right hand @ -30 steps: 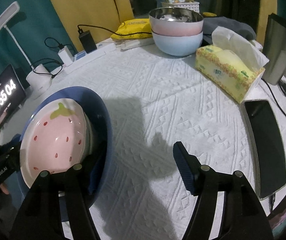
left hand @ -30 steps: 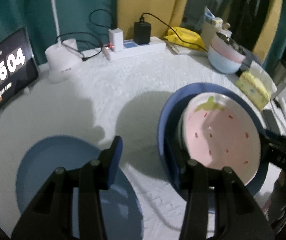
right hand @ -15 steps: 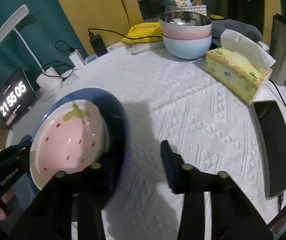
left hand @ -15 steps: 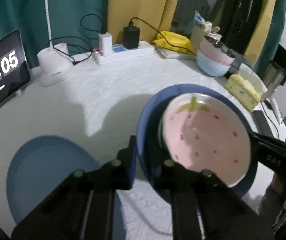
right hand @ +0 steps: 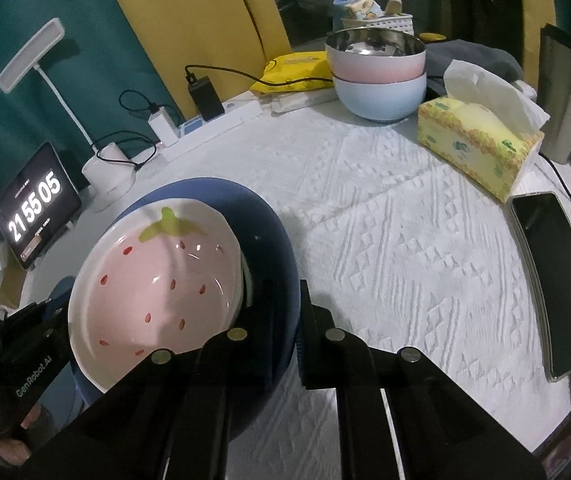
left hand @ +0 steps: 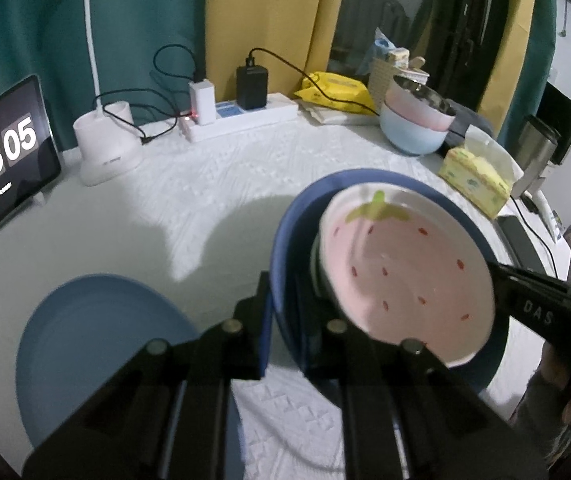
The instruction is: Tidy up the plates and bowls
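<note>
A dark blue plate (left hand: 293,240) (right hand: 269,240) carries a pink strawberry-patterned dish (left hand: 405,280) (right hand: 157,280). My left gripper (left hand: 283,296) is shut on the plate's left rim. Opposite it, my right gripper (right hand: 289,312) has the right rim between its closing jaws, and the pads are against the rim. Each gripper shows in the other's view: the right gripper (left hand: 499,270) at the plate's far side, the left gripper (right hand: 51,320) past the dish. A lighter blue plate (left hand: 97,340) lies flat on the white tablecloth to the left.
A pink bowl stacked in a light blue bowl (left hand: 413,120) (right hand: 377,80) stands at the back. Near it are a tissue box (right hand: 473,148), a phone (right hand: 553,292) and a metal flask (right hand: 569,92). A tablet clock (left hand: 1,156), lamp base (left hand: 105,148) and power strip (left hand: 241,120) line the far edge.
Both grippers' jaws have closed from wide apart onto opposite rims of the dark blue plate. The plate and the strawberry dish stay between them.
</note>
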Tool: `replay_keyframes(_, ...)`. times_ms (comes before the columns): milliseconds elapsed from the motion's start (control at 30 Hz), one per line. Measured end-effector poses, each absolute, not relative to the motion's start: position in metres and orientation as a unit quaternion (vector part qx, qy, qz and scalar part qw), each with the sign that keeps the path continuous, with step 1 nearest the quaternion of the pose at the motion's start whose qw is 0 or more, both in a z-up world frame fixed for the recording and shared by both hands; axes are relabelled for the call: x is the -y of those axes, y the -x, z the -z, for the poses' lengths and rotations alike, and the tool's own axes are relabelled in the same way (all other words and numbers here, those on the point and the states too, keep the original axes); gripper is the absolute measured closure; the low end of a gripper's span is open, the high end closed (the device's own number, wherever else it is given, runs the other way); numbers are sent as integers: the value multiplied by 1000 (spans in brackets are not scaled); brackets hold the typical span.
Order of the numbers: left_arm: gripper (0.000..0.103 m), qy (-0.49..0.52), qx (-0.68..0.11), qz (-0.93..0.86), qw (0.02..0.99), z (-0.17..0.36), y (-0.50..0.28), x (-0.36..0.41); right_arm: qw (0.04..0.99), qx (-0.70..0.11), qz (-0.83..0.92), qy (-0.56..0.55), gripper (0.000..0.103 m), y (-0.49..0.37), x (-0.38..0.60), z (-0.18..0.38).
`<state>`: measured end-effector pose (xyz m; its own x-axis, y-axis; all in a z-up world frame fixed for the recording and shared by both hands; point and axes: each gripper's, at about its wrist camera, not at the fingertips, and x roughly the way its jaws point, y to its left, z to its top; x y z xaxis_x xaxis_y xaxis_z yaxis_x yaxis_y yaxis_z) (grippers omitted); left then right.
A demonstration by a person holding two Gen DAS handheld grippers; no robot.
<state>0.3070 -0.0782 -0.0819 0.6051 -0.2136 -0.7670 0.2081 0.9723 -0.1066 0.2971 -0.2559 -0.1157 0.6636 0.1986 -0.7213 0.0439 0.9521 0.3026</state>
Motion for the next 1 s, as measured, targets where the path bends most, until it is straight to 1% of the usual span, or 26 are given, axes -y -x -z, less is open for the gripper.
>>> replay_keyframes(367,94,4,-429,121,895,80,-301,80,902,-404,-39,-147,93,-290,255,109)
replay_keyframes(1000,94,10,-403,128,906,55,-283,75,914,-380,-38,-139,93,-270,254,83)
